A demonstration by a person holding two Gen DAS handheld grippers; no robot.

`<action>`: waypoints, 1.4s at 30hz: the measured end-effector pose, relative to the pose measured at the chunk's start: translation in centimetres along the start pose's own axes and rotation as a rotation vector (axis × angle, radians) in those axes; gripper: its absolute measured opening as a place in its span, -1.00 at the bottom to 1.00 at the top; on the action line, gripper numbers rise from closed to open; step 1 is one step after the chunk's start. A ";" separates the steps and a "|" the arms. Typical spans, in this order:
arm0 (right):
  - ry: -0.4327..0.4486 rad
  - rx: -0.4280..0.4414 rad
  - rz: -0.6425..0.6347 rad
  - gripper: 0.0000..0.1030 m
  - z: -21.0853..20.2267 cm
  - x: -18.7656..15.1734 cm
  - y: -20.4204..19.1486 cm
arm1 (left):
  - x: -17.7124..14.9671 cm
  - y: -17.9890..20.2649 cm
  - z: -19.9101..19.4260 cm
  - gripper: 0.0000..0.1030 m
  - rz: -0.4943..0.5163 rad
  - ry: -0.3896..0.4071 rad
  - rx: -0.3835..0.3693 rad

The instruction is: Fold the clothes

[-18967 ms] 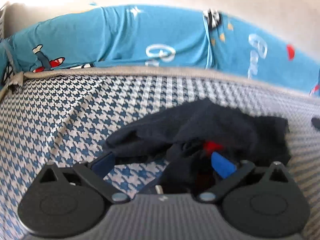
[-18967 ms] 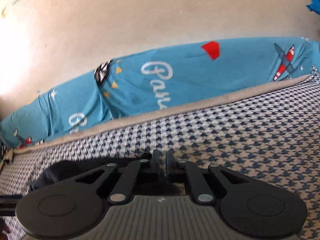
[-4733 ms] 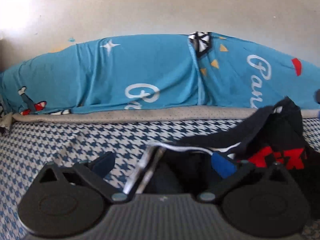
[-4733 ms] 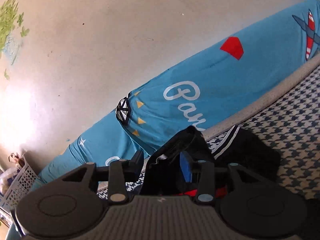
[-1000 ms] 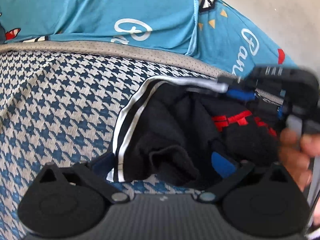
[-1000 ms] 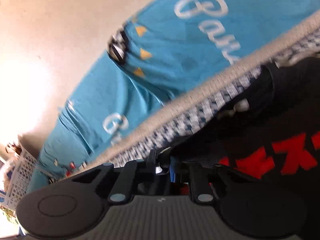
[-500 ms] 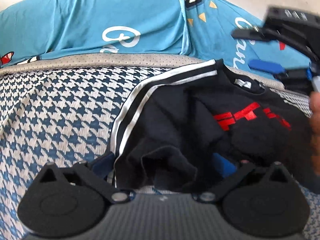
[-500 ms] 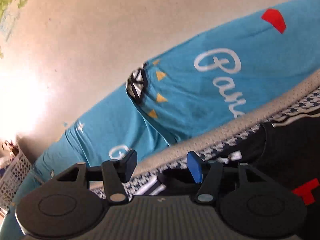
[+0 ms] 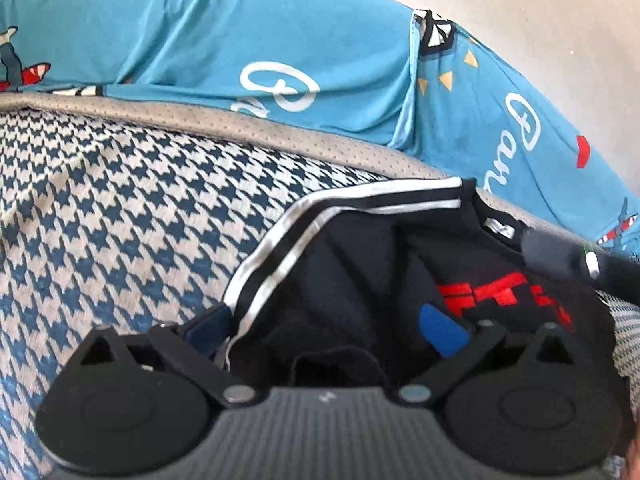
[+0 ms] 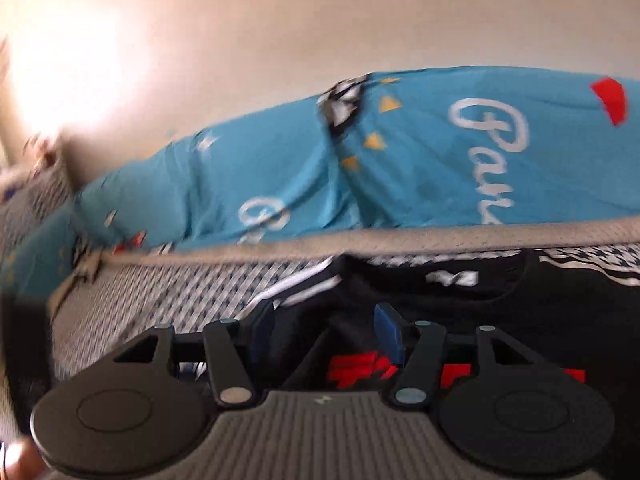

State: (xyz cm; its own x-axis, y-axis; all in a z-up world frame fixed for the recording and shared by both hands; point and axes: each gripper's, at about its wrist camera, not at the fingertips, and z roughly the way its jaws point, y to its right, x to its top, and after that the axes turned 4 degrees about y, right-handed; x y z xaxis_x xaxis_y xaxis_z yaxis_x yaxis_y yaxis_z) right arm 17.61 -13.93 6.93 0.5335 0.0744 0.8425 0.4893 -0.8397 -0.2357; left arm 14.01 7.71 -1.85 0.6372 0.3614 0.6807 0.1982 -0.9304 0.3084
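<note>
A black shirt (image 9: 360, 264) with red lettering and white sleeve stripes lies rumpled on the houndstooth bed cover (image 9: 120, 220). My left gripper (image 9: 324, 326) hovers open just above its near edge, with a bunched fold between the blue pads but not pinched. In the right wrist view the same black shirt (image 10: 500, 312) lies with its collar label up. My right gripper (image 10: 326, 332) stands open over its chest, holding nothing. Part of the right tool (image 9: 580, 260) shows blurred at the right of the left wrist view.
A long blue pillow (image 9: 240, 52) printed with white script lies along the pale wall (image 10: 280, 20) behind the bed. A grey mesh border (image 9: 200, 120) edges the cover. A basket-like thing sits blurred at the far left of the right wrist view.
My right gripper, shut on the shirt a second ago, has let go and swung down over the chest. The shirt has settled flatter. My left gripper stayed open.
</note>
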 end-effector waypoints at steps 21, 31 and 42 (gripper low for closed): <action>-0.165 0.109 -0.475 0.05 0.7 -7.2 -7.3 | 1.3 -1.2 0.6 0.92 -0.035 -0.011 0.032; -0.103 -0.021 -0.623 -0.82 3.0 -9.4 -9.7 | 1.8 -1.8 0.2 0.94 -0.074 -0.001 0.025; 0.007 0.126 -0.392 -0.84 1.2 -5.4 -12.3 | 5.4 -5.0 -3.1 0.94 -0.119 0.119 0.124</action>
State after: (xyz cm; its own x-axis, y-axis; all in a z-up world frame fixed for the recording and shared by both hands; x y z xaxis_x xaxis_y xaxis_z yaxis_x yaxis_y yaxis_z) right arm 9.50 -3.39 4.70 0.2852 0.3717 0.8835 0.7355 -0.6759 0.0469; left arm 14.17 14.50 2.33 0.5127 0.4667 0.7206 0.3613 -0.8787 0.3119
